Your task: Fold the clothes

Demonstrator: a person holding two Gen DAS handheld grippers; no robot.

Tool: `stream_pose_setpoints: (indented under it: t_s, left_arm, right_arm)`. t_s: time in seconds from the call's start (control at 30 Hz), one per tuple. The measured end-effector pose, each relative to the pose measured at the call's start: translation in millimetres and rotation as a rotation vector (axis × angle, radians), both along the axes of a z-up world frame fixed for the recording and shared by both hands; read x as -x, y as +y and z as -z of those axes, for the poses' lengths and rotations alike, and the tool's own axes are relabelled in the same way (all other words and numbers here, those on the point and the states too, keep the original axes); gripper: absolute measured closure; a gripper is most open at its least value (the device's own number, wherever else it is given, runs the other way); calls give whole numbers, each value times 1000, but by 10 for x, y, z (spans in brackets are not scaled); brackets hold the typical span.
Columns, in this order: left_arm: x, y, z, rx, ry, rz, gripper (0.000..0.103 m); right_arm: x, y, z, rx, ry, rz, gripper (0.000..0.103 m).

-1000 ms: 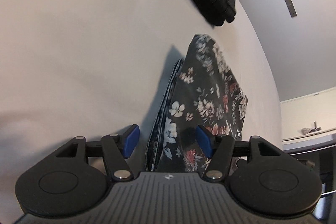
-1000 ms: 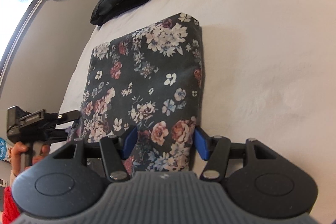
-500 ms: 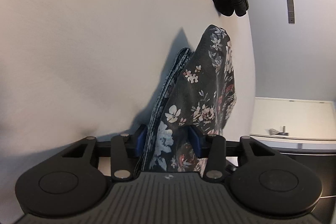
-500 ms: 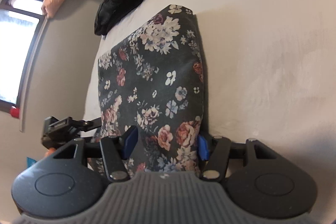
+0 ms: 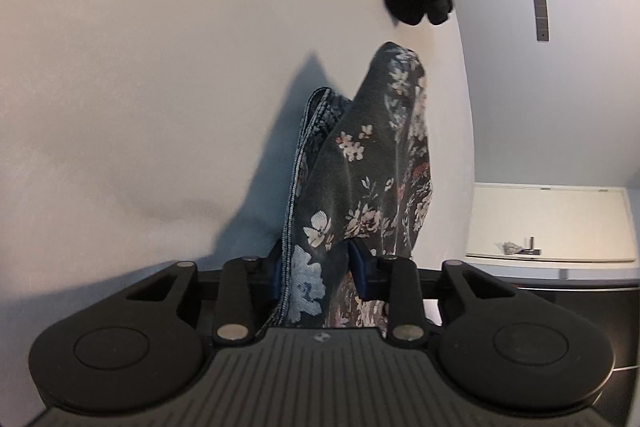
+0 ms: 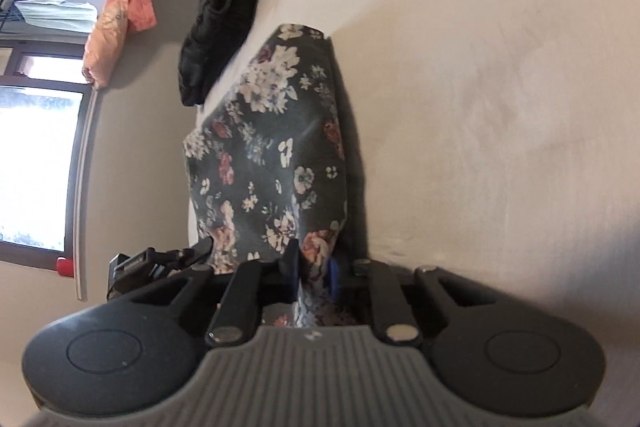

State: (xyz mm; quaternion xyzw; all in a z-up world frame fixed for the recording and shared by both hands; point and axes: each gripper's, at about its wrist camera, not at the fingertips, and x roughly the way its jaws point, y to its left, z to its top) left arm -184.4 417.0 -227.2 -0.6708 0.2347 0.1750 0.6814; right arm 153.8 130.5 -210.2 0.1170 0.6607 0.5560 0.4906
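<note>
Floral garment [image 5: 360, 187] pinched by left gripper [image 5: 320, 271] and right gripper [image 6: 312, 275].

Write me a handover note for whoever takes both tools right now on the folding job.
Left tool: shut on the dark floral fabric garment, gripping its near edge.
Right tool: shut on the same garment, at another part of that edge.
Garment: folded into a compact panel, near end raised off the white bed sheet, far end near the sheet.
Black folded garment: lies beyond it, at the bed's edge.
Done: both grips secured.
Left: probably finish the fold or set the piece down beside the black one.
</note>
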Motion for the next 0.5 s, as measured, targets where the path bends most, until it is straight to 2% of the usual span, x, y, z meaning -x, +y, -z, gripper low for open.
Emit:
stream_pose_setpoints:
  t_s: [0.13,0.27,0.5]
  left_arm:
    - [-30,-12,-204,-68,12,-4,72]
    - [-28,58,-483,-137,10,-17,74]
    - [-94,547,-1220,-295,-7,-46,75]
  right_arm:
    - [-12,-5,-130,-60,29,3,92]
    - [14,121,-358,-110,6,-19,93]
    - [-60,618,-911,-227,-44,-34,93]
